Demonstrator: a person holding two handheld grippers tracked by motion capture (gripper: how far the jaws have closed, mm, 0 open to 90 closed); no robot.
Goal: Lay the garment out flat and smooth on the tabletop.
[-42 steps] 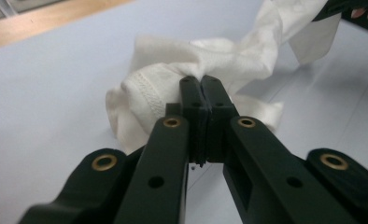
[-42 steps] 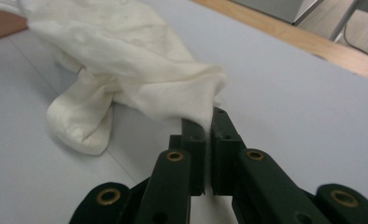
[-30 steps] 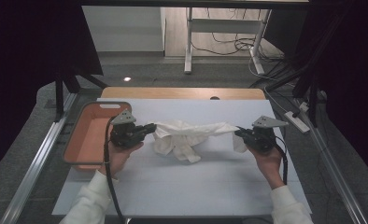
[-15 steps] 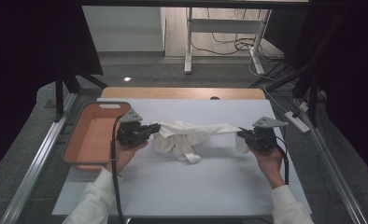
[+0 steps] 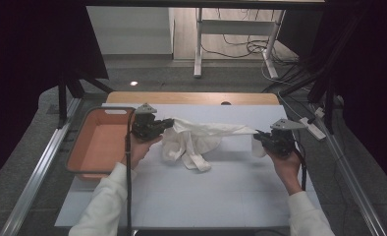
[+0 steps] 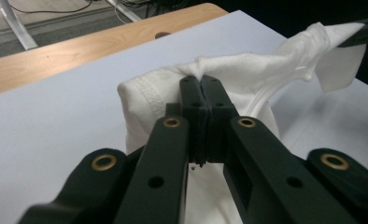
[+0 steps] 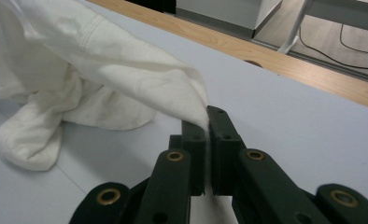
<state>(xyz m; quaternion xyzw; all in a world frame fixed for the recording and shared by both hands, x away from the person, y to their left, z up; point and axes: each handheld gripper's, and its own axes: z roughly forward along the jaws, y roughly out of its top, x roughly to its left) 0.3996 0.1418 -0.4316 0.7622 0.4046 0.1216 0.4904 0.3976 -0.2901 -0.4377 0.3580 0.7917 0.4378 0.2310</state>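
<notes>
One white garment (image 5: 194,142), two grippers

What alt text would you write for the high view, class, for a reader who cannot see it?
A person stretches a white garment above a white table between two handheld grippers, the left gripper and right gripper each shut on one end. The middle of the garment sags onto the table. An orange tray sits at the table's left edge.

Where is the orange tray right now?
In the high view, the orange tray sits at the table's left edge, just left of the left gripper, which pinches the white cloth.
</notes>
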